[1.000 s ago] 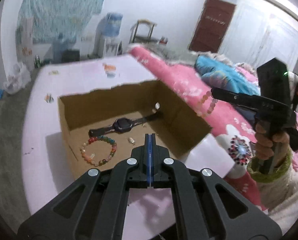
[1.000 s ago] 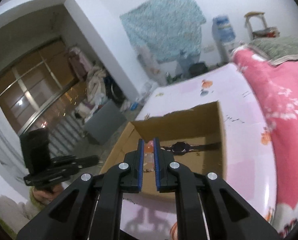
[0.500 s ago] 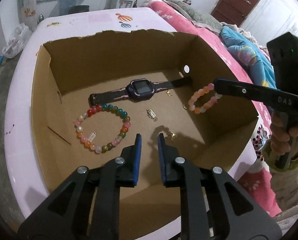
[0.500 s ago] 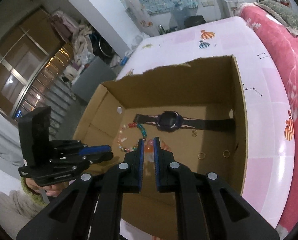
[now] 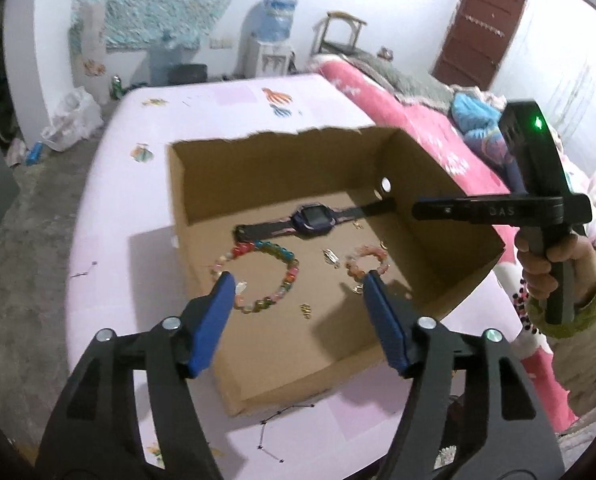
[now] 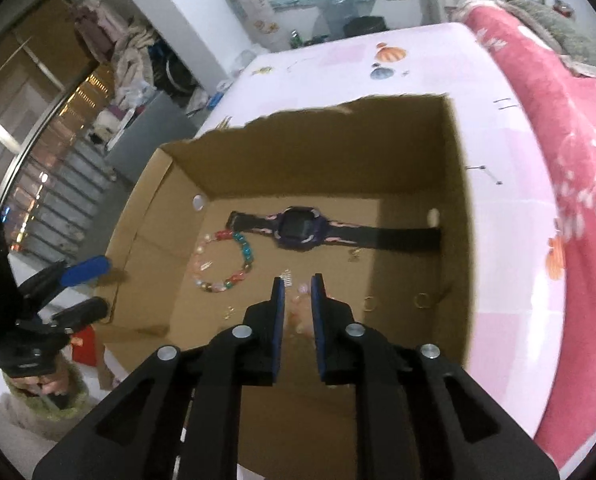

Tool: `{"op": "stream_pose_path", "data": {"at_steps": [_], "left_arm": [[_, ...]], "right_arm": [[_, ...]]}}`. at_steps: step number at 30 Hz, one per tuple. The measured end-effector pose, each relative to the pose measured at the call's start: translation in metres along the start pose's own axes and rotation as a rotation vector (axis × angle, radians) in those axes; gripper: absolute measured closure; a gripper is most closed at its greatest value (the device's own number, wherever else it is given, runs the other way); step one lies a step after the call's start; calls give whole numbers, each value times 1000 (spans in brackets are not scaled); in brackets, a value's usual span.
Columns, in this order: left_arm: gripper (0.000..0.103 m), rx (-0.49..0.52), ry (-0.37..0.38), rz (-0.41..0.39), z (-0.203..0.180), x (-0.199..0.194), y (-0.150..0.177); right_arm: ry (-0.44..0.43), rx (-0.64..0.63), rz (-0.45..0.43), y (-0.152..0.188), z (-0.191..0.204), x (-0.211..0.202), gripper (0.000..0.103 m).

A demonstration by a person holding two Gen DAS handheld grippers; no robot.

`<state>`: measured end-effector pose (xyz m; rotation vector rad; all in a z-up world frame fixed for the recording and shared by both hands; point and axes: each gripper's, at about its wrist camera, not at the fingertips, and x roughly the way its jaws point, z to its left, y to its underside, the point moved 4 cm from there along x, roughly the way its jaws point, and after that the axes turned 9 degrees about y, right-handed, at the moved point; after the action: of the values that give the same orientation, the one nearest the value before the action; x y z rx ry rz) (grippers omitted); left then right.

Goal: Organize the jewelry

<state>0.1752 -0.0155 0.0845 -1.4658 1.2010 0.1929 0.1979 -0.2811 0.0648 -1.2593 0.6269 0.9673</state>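
Jewelry lying loose on floor of open cardboard box (image 5: 438, 216) on pale pink table (image 5: 110, 208): multicoloured bead bracelet (image 5: 258, 276) at left, dark watch (image 5: 314, 220) along far wall, pink bead bracelet (image 5: 368, 260) at centre, small gold pieces scattered between. Left gripper (image 5: 296, 292) above near rim, jaws opening wide, nothing between. Right gripper (image 6: 297, 286) over pink bead bracelet, jaws opening narrowly, beads showing in gap, contact not determinable.

Open-topped cardboard box (image 5: 438, 200), walls all round
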Motion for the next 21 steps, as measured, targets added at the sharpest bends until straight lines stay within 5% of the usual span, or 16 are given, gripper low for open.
{"op": "stream_pose_path", "data": {"at_steps": [4,6,11,14,18,21], "left_arm": [[30,-24,-19,-42,8,-18,3],[27,-34,-39,-56,13,-24,5],[19,-109,-40,-62,30,-22,17],[19,-217,17,-24,43,-7,30],[19,-359,167,45,46,16,46],[18,-341,137,49,35,20,50]], "right_arm": [[38,44,-98,4,-12,-27,85],[71,80,-167,9,-20,-46,68],[163,218,-310,32,-51,-81,44],[172,321,-238,48,-73,-63,43],[76,344,-74,66,-73,-23,43],[14,305,-69,72,-57,-19,39]]}}
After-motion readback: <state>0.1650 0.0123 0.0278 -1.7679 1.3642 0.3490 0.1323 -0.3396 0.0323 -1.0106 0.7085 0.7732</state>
